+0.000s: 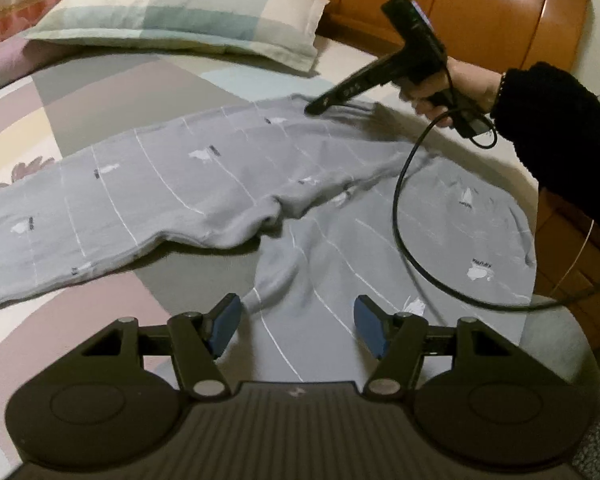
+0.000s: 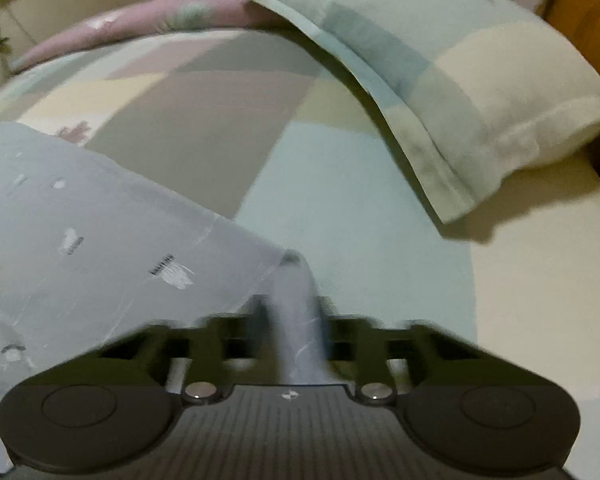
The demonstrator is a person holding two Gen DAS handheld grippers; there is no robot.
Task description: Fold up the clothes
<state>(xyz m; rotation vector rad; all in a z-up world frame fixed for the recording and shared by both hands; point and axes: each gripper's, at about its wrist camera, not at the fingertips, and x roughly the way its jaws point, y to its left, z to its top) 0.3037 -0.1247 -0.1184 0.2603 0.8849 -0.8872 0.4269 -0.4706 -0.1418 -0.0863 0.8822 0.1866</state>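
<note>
Left gripper [image 1: 296, 326]: jaws spread, nothing clamped. The garment [image 1: 220, 176] lies on the bed [image 1: 112, 88], spread from the far left across to the right edge; one part of it runs between and below the blue pads [image 1: 224, 326], not pinched.

Right gripper [image 2: 296, 332]: jaws clenched on a bunched edge of the garment, at the end nearest the pillow [image 1: 172, 12].

Risks:
- The pinch takes only a narrow bunch of cloth; a fast pull could slip it out.
- The opposite end is unrestrained, so the whole piece may drag and the fold wrinkle.
- The cable [image 1: 400, 184] hangs over the cloth and could snag or sweep it.
</note>
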